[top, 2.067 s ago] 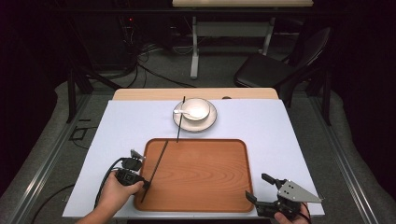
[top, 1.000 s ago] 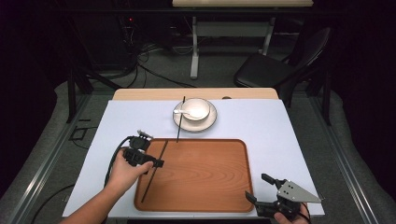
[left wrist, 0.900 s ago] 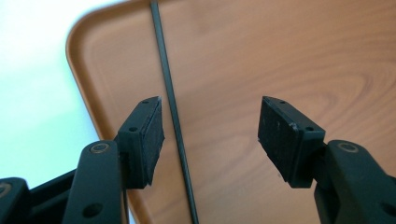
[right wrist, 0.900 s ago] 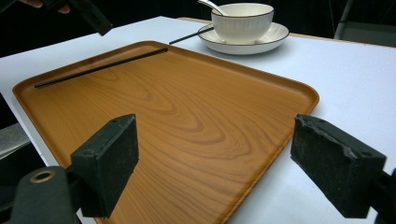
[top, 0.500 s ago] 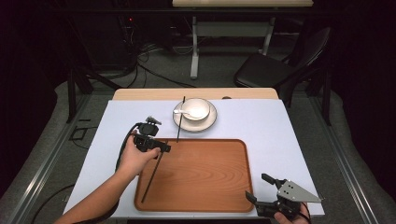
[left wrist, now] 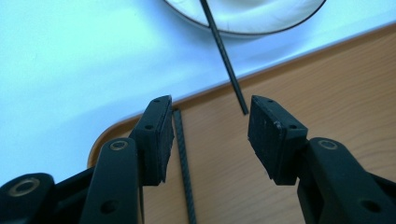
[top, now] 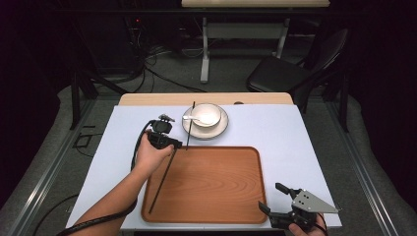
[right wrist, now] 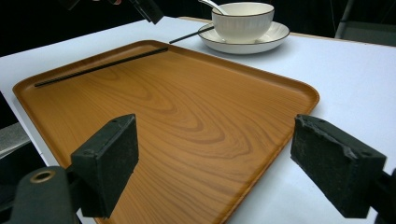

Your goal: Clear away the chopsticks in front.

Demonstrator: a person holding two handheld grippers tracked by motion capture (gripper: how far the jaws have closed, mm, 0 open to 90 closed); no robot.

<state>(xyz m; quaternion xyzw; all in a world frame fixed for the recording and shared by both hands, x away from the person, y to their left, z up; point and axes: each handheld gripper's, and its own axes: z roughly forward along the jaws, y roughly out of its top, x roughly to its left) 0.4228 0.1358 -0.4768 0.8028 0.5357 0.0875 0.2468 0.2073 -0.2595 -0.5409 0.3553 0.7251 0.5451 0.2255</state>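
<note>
One black chopstick (top: 162, 179) (left wrist: 183, 163) (right wrist: 100, 67) lies along the left side of the wooden tray (top: 216, 187) (right wrist: 187, 116). A second chopstick (top: 191, 123) (left wrist: 224, 51) (right wrist: 189, 35) leans on the white plate (top: 219, 129) (left wrist: 252, 25), its lower end reaching over the tray's far rim. My left gripper (top: 178, 144) (left wrist: 208, 135) hovers at that far left corner. Its jaws have just been closing, with the chopstick's tip between the pads but untouched. My right gripper (top: 278, 199) (right wrist: 215, 154) rests open at the tray's near right corner.
A white bowl (top: 207, 114) (right wrist: 243, 21) with a spoon (top: 194, 118) (right wrist: 212, 4) stands on the plate, beyond the tray. The pale blue table top (top: 295, 142) spreads right of them. A dark chair (top: 290, 69) stands on the floor behind the table.
My left hand has moved away from me along the tray's left edge, toward the plate and the leaning chopstick's lower end. The chopstick in the tray and my right gripper have stayed put.
</note>
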